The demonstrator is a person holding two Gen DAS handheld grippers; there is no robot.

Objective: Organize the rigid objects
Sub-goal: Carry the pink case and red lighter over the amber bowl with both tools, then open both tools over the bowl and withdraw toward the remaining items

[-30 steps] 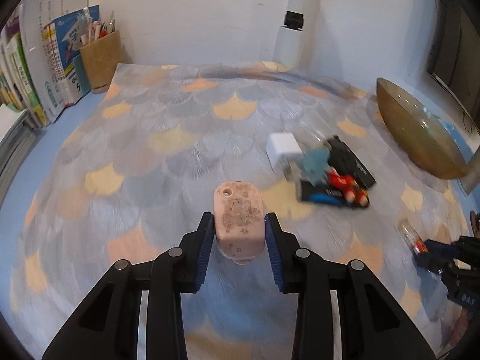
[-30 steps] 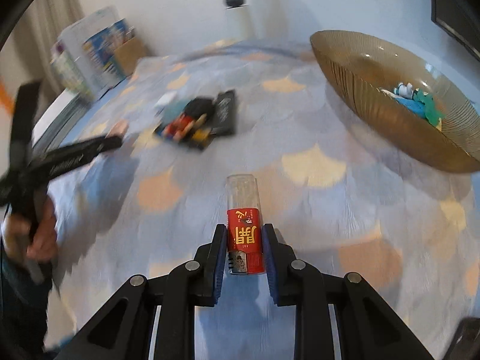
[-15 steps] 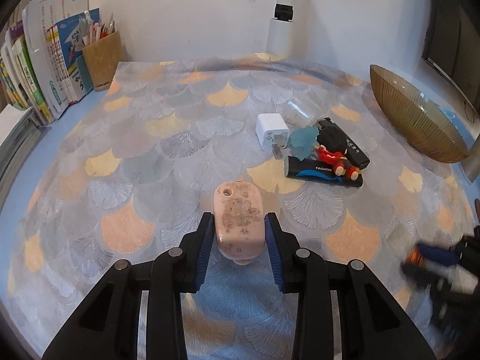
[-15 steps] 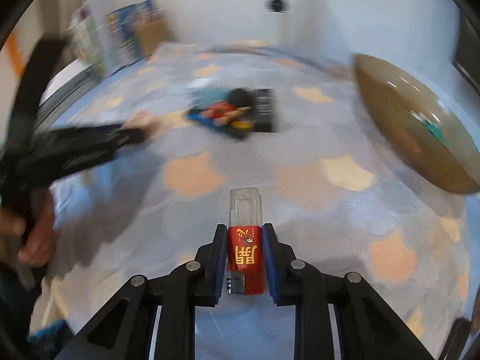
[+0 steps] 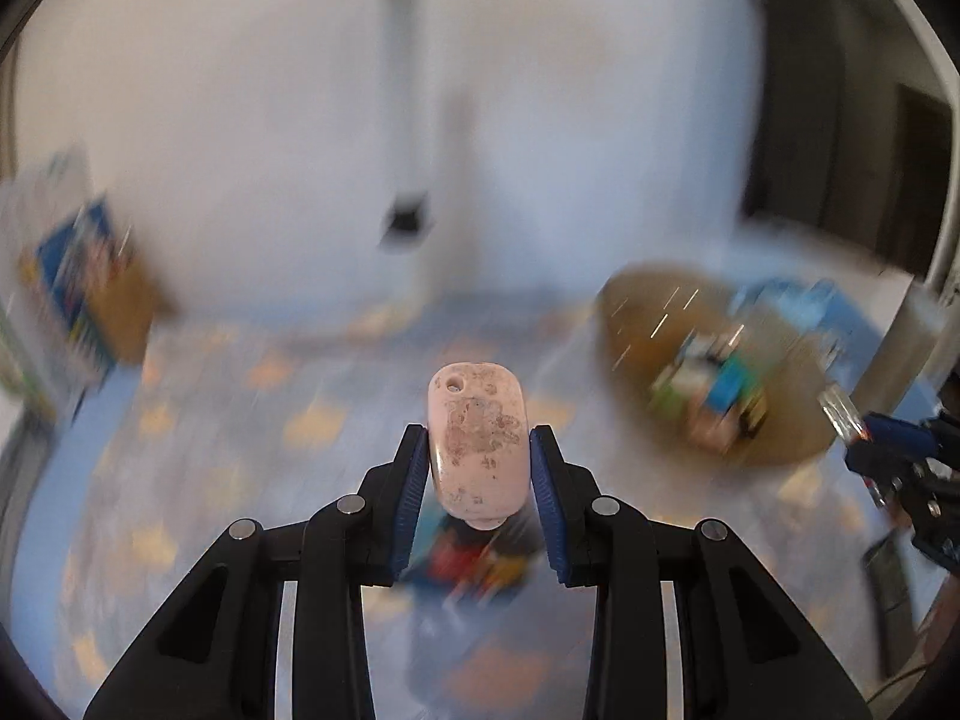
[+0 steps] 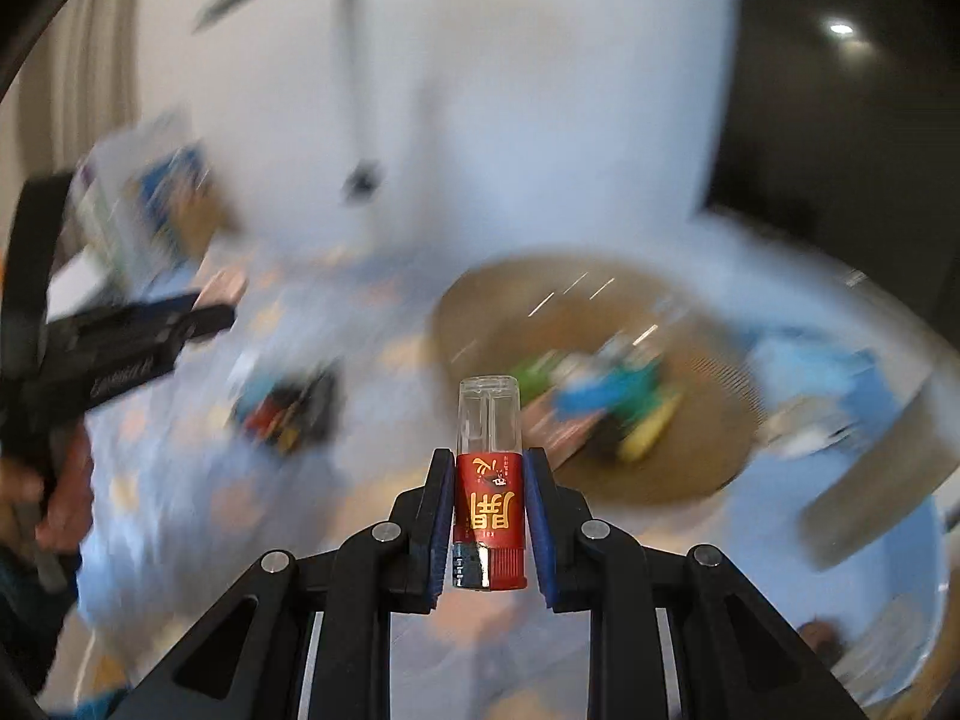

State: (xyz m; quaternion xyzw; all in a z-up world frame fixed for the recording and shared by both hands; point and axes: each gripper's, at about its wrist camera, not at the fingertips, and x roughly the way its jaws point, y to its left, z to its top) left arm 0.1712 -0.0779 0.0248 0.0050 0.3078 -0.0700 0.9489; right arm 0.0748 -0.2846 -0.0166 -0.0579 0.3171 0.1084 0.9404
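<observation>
Left gripper [image 5: 480, 471] is clamped on a pink case [image 5: 477, 438], right gripper [image 6: 487, 519] on a lighter [image 6: 489, 480]; a collision short of the bowl [image 6: 708, 462] is risked.

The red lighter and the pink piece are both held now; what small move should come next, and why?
Probably carry the right tool forward over the brown bowl before releasing. It is shut on the red lighter, the bowl lies just ahead with sorted items inside, and the left tool, shut on the pink piece, sits farther back.
</observation>
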